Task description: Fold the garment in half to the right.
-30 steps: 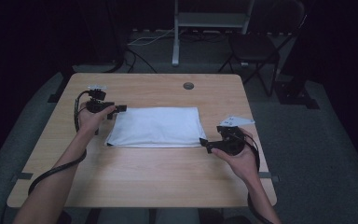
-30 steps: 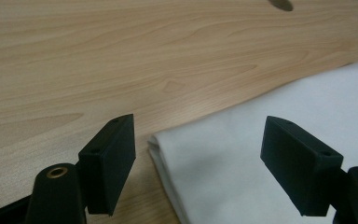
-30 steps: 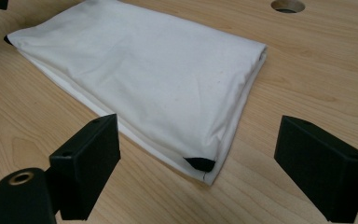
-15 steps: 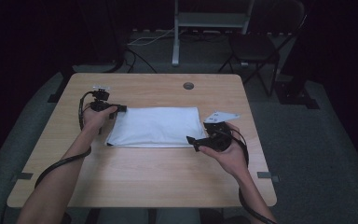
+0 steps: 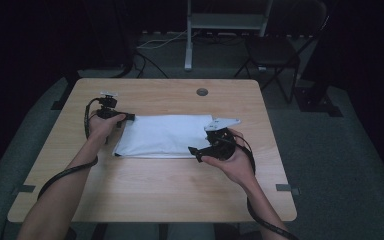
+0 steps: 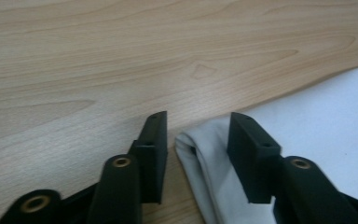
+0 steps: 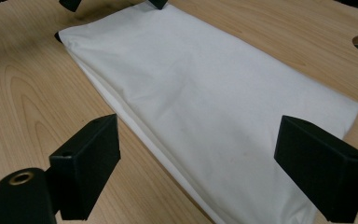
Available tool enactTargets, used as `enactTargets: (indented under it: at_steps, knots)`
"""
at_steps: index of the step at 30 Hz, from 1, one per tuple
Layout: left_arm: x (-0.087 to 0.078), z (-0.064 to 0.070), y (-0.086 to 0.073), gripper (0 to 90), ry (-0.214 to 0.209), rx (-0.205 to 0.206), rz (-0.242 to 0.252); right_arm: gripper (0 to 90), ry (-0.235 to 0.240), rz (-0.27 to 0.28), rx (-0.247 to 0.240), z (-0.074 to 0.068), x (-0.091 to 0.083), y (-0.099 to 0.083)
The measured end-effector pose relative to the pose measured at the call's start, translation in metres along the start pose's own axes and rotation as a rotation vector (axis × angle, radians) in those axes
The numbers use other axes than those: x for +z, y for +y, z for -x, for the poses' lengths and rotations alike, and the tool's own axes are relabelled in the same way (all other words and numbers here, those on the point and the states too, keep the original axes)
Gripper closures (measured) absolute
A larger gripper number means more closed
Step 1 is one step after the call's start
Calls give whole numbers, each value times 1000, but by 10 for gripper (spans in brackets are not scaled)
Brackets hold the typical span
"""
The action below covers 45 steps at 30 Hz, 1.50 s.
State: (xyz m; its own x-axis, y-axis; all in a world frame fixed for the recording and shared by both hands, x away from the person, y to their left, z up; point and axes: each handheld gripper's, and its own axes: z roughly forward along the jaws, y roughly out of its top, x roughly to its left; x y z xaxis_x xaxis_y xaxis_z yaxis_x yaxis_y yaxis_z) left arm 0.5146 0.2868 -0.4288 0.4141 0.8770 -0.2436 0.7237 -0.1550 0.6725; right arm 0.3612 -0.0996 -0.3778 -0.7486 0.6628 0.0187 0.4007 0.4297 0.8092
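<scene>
**Folded cloth between two open tongs**

Lies flat at mid-desk (image 5: 145, 185): a white cloth (image 5: 165, 135), folded into a long rectangle, long side running left to right across the high view. Looks light and limp, several layers thick, likely to sag and slide apart if lifted by the top layer alone. No stiffness to rely on; probably not slippery on the wood, and nothing fragile about it. Best taken at a corner or along the folded edge, with all layers pinched together, low against the desk.

Left tongs (image 6: 196, 135): released, jaws apart and straddling the cloth's far left corner, one jaw on bare wood just beside the fold, the other over the white fabric. Corner bunched slightly between them, not yet pinched. Seen from above, left tongs (image 5: 125, 118) at that same top-left corner.

Right tongs (image 7: 196, 154): released, spread wide, pointing along the cloth from its right end, one jaw over wood by the near edge, the other over the fabric's far side. From above, right tongs (image 5: 194, 151) just at the near right edge, seemingly hovering rather than touching.

Layered edge visible in the right gripper view: a good place to bite, deep enough to catch every ply.
</scene>
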Motion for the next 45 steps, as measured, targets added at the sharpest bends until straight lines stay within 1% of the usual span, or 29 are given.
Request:
enactTargets:
  at_steps: [1, 3, 5, 9, 11, 12, 13, 14, 16, 17, 18, 21, 22, 25, 28, 32, 36, 37, 39, 40, 42, 45]
  knots:
    - [1, 1, -1, 650, -5, -1, 5, 136, 2, 0, -1, -1, 1, 0]
    - [3, 5, -3, 724, -16, 17, 14, 136, 11, -5, -3, -2, 4, 1]
    - [5, 8, -2, 770, -20, 28, 11, 137, 20, -15, -15, -5, 11, 5]
    - [2, 10, -1, 804, -22, 40, 10, 154, 51, -25, -55, -17, 30, 19]
    - [-1, 10, -1, 810, -27, 48, -1, 161, 72, -39, -72, -24, 41, 27]
    - [-3, 11, 0, 810, -26, 52, -5, 161, 80, -51, -82, -29, 48, 32]
    - [-4, 11, 0, 810, -27, 60, -11, 161, 84, -59, -104, -34, 55, 37]
    - [-5, 12, -1, 810, -26, 68, -19, 161, 91, -59, -116, -38, 60, 41]
    - [-7, 14, -1, 810, -20, 98, -32, 164, 115, -70, -141, -48, 71, 50]
    - [-9, 14, 0, 811, -19, 109, -39, 183, 121, -80, -161, -54, 77, 54]
    - [-10, 14, 0, 810, -20, 109, -36, 200, 134, -89, -193, -62, 85, 59]
    - [-15, 15, 1, 811, -31, 104, -30, 209, 163, -110, -232, -79, 102, 67]
    - [-16, 15, 1, 811, -31, 112, -34, 211, 174, -115, -241, -85, 108, 69]
    - [-18, 15, 0, 810, -29, 118, -43, 221, 194, -132, -275, -102, 127, 74]
    - [-19, 15, -2, 810, -23, 124, -50, 225, 204, -139, -291, -112, 139, 79]
    - [-21, 14, -3, 810, -25, 120, -52, 244, 218, -151, -310, -127, 154, 86]
    - [-22, 13, -4, 808, -29, 114, -51, 300, 225, -177, -336, -139, 168, 87]
    - [-23, 13, -4, 808, -29, 112, -52, 315, 229, -184, -335, -142, 172, 87]
    - [-23, 13, -4, 808, -29, 111, -53, 341, 231, -194, -345, -146, 179, 86]
    - [-23, 13, -4, 808, -29, 111, -53, 352, 228, -202, -341, -148, 182, 86]
    - [-24, 13, -4, 807, -30, 108, -54, 375, 223, -217, -350, -150, 188, 84]
    - [-24, 13, -5, 805, -29, 117, -58, 400, 218, -235, -349, -152, 194, 81]
